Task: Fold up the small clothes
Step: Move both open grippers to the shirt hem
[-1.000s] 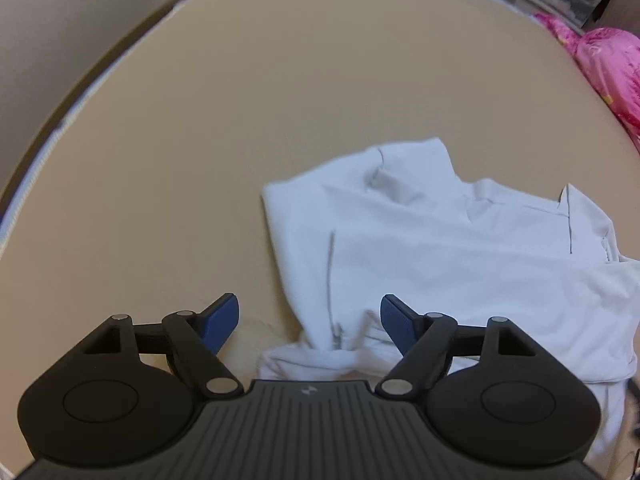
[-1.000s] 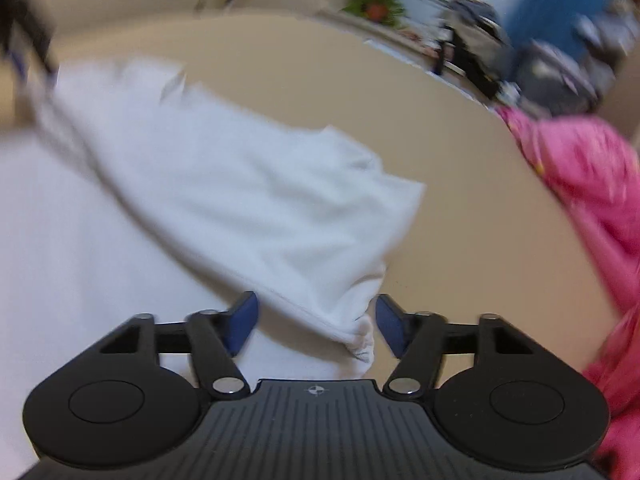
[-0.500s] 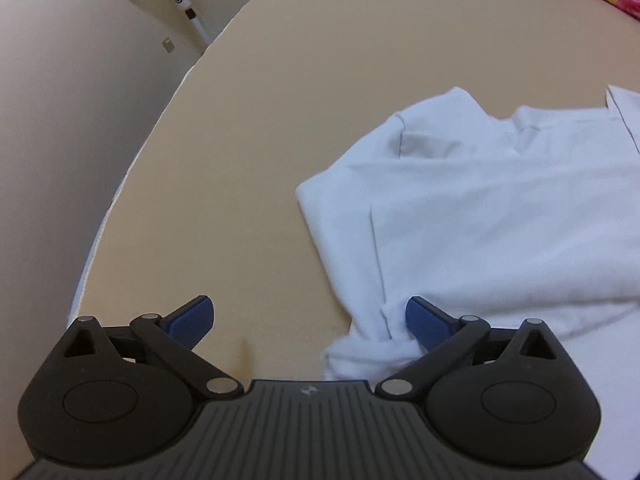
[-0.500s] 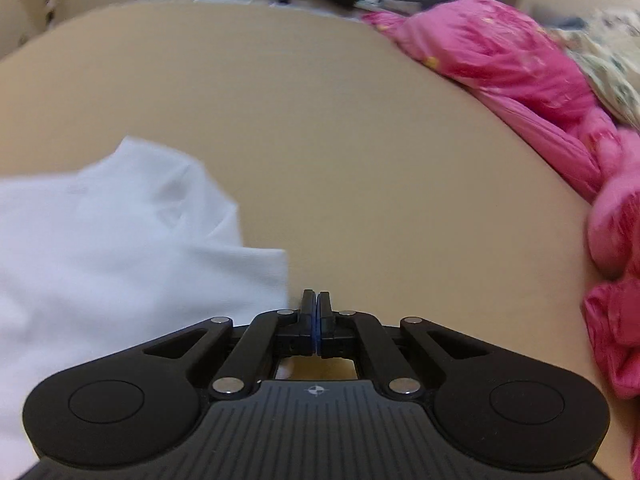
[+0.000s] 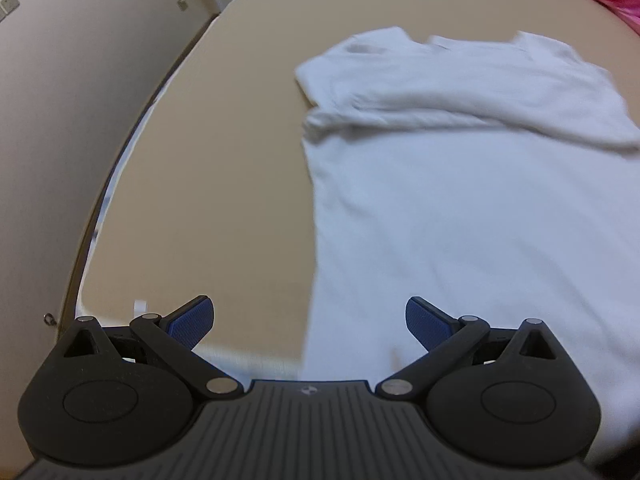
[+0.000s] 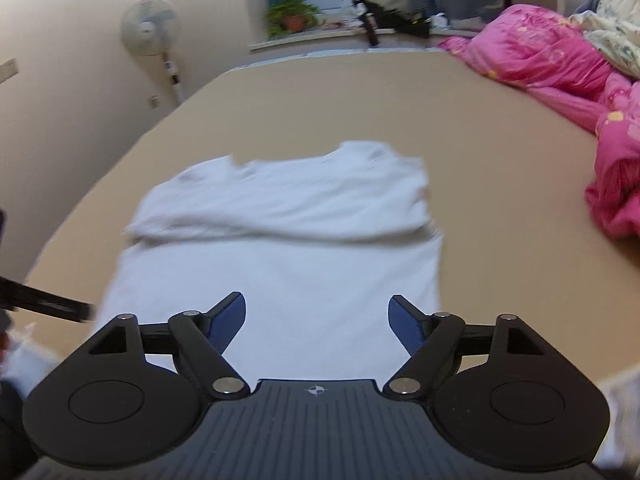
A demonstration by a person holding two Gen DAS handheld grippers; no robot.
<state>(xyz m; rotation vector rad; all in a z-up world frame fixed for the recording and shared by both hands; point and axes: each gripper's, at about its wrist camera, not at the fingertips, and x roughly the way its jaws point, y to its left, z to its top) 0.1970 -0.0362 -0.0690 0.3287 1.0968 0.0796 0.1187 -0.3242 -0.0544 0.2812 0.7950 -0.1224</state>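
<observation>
A white T-shirt (image 5: 460,184) lies spread on the tan bed surface (image 5: 224,184), its upper part folded down in a band across the chest. In the right wrist view the same white T-shirt (image 6: 280,248) fills the middle, hem nearest me. My left gripper (image 5: 310,320) stands wide open above the shirt's near left edge, nothing between its blue pads. My right gripper (image 6: 316,316) hovers over the shirt's near hem; its jaws are opening and hold nothing.
A pink quilt (image 6: 560,68) is heaped along the bed's right side. A standing fan (image 6: 150,32) and a windowsill with a potted plant (image 6: 294,16) lie beyond the far edge. The bed's left edge (image 5: 120,168) drops toward the wall. A dark bar (image 6: 44,300) crosses the lower left.
Both grippers pulled back toward the shirt's hem, so the whole shirt now shows. The right gripper let go of the cloth, snapped shut and has reopened. The left jaws widened.
</observation>
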